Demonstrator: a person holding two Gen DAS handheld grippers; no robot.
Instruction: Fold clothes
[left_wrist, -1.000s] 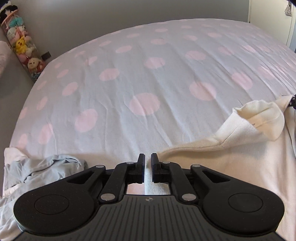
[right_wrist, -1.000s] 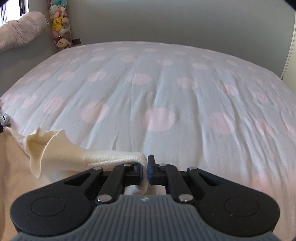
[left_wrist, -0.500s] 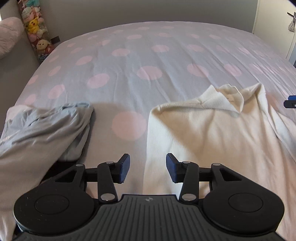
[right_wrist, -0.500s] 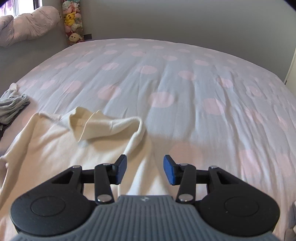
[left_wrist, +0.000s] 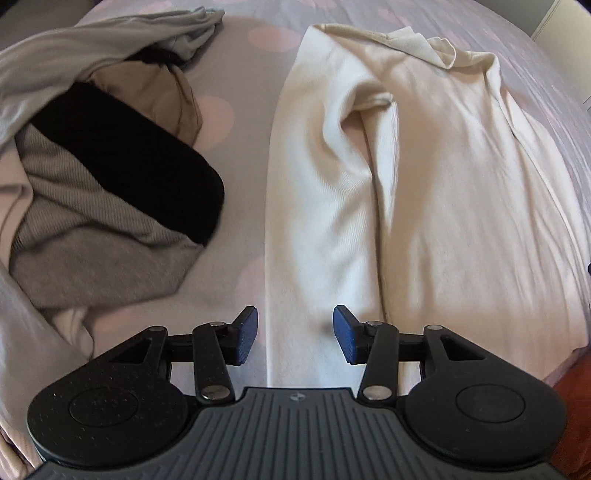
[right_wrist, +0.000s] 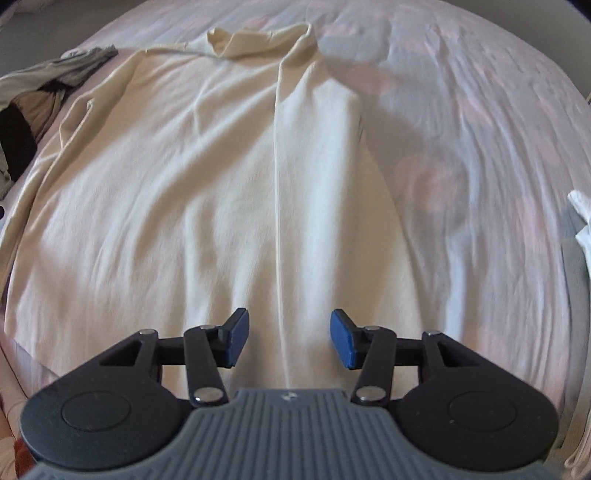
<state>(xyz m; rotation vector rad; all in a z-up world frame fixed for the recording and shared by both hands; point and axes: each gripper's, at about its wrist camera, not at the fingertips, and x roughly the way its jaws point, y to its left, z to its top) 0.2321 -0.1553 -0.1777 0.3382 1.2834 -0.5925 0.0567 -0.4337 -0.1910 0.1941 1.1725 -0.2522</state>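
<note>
A cream long-sleeved top (left_wrist: 424, 192) lies spread on the bed, collar (right_wrist: 255, 40) at the far end. My left gripper (left_wrist: 295, 334) hovers open over the top's near left edge; the cloth lies below the blue pads (left_wrist: 246, 334), not pinched. In the right wrist view the same top (right_wrist: 166, 192) fills the middle, with a sleeve (right_wrist: 325, 177) lying lengthwise along its right side. My right gripper (right_wrist: 288, 338) hangs above that sleeve's inner edge, its jaws opening, nothing gripped between them.
A heap of unfolded clothes (left_wrist: 103, 177), grey, tan and black, sits left of the top, and shows at the far left of the right wrist view as a clothes heap (right_wrist: 26, 110). The grey bedspread (right_wrist: 480, 155) with pink dots stretches right. A white cloth (right_wrist: 581, 214) lies at the right edge.
Both grippers let go of the cream top's shoulders and opened. Both pulled back toward the near end of the bed and tilted down; the top now lies flat.
</note>
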